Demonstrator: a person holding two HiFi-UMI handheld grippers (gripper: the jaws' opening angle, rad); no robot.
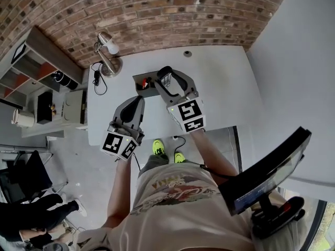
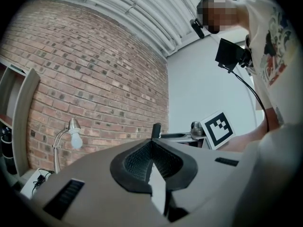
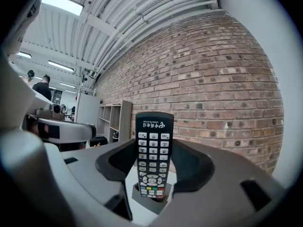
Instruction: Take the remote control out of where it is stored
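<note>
- Right gripper view shows my right tongs [image 3: 156, 146] standing apart, one jaw on each side of the black push-button remote control [image 3: 154, 126], not yet pinching it.
- That remote stands upright, its lower end sunk in the small grey block holder [image 3: 150, 201] on the white table [image 1: 220, 88].
- My left tongs [image 2: 152, 150] are pressed together on nothing, well short of the holder.
- Nothing pins the holder, so I judge that a snug slot could lift it along with the remote.
- Closing off-centre could tilt the remote or jam it; a weak pinch on smooth plastic may slip.
</note>
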